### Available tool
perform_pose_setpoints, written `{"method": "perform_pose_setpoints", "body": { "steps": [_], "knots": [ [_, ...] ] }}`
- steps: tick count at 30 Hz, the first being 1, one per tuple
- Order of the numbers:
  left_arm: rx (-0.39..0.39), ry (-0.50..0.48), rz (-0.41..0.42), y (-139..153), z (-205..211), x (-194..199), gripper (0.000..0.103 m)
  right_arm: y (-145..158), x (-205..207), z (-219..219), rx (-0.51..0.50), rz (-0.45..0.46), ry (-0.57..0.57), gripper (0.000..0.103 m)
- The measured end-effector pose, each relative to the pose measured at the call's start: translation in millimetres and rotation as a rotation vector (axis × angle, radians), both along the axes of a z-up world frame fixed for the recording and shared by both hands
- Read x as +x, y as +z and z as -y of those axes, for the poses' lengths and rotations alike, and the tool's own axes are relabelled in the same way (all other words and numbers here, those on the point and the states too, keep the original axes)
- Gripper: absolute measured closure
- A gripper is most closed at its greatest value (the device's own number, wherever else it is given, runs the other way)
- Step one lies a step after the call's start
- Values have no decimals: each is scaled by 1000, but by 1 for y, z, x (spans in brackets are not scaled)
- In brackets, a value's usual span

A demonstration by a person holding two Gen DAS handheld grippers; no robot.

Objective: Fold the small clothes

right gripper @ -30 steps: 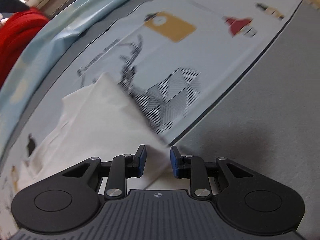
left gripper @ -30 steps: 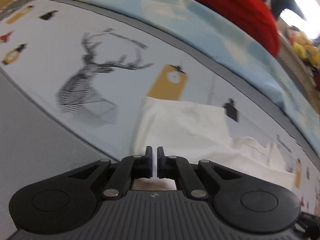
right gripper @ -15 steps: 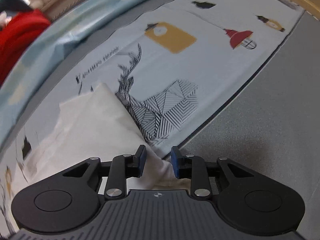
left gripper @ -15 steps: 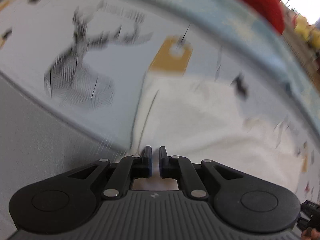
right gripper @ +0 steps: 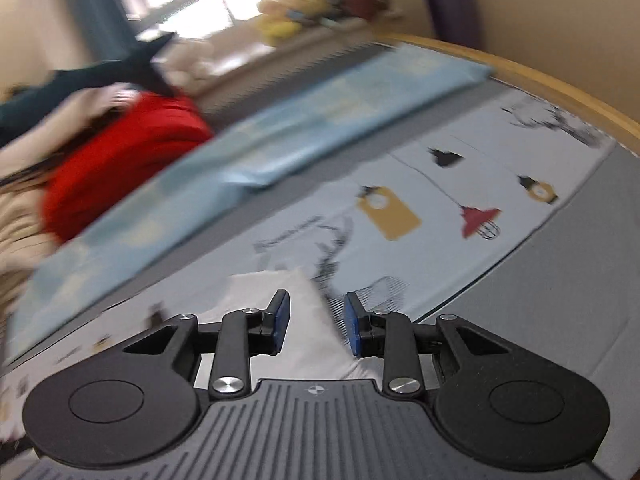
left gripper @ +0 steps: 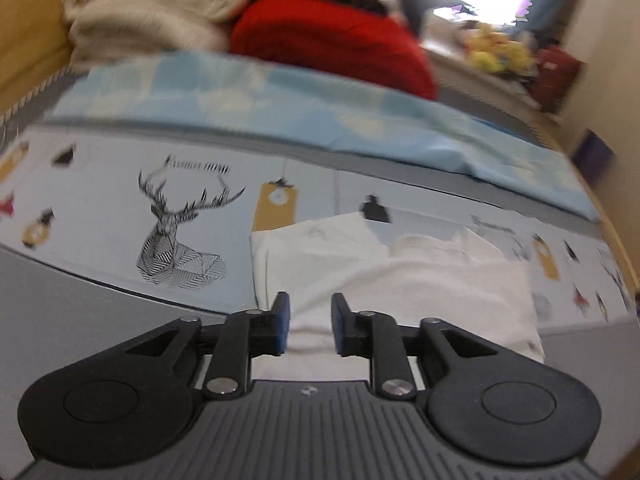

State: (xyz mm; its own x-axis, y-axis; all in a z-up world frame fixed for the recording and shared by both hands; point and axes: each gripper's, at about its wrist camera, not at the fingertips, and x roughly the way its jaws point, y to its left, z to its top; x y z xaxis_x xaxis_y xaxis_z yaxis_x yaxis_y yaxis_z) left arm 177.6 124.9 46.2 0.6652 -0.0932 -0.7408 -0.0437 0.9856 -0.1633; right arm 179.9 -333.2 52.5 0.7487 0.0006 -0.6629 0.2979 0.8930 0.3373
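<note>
A white garment lies folded and flat on the printed bedsheet. In the left wrist view my left gripper hovers above the garment's near edge. Its jaws are opening, and only the cloth lying below shows through the gap; the pads do not touch it. In the right wrist view, which is blurred, my right gripper is raised over a corner of the garment. Its jaws are opening too, with nothing pinched between them.
A light blue folded sheet runs along the far side of the bed. Behind it sit a red bundle and a cream knitted pile. Bare grey mattress lies nearer me, and a wooden bed edge curves at the right.
Both grippers have risen away from the bed, so more of the room shows. The left jaws, shut on the cloth's edge before, now stand apart, and the garment lies free.
</note>
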Motion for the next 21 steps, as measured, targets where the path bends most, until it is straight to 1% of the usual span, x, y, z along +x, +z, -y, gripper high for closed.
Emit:
{"method": "perform_pose_setpoints", "body": {
  "steps": [1,3,6,8,9,10,11,12,13,14,15,16,17,18,19,21],
  "knots": [
    [11,-27,20,6,3,-17,75,7,-18,2,7,13,30,71],
    [21,-68,43,6,4,-58,75,15,-55,8,-2,31,76,70],
    [28,-85,28,-24,4,-109,75,9,-108,14,-42,42,134,65],
    [32,-76,0,-63,1,-138,75,-8,-142,16,-69,33,151,65],
    [35,-45,-75,-78,0,-143,81,-19,-156,17,-85,27,154,65],
    [0,-11,-168,-90,-2,-146,83,-32,-167,18,-105,19,159,65],
    [-54,-1,-178,-96,-5,-151,83,-46,-175,18,-125,-24,164,65],
    [-85,-1,-192,-101,-7,-155,83,-55,-176,19,-121,-88,156,65],
    [-77,-9,-216,-106,-6,-157,83,-61,-182,22,-91,-92,161,66],
    [-49,-12,-232,-111,-5,-159,83,-66,-189,23,-80,-80,176,66],
    [-23,-10,-245,-114,-6,-160,83,-73,-193,23,-106,-88,190,66],
    [-16,-9,-258,-118,-8,-159,83,-83,-196,21,-158,-109,196,66],
    [-22,-12,-278,-122,-11,-158,83,-94,-196,20,-204,-157,195,65],
    [-30,-10,-296,-124,-16,-154,82,-104,-193,19,-212,-213,203,64],
    [-35,0,-314,-128,-20,-153,82,-110,-190,19,-197,-244,224,65],
    [-51,25,-355,-136,-30,-153,81,-117,-187,14,-189,-264,258,65]
  ]
}}
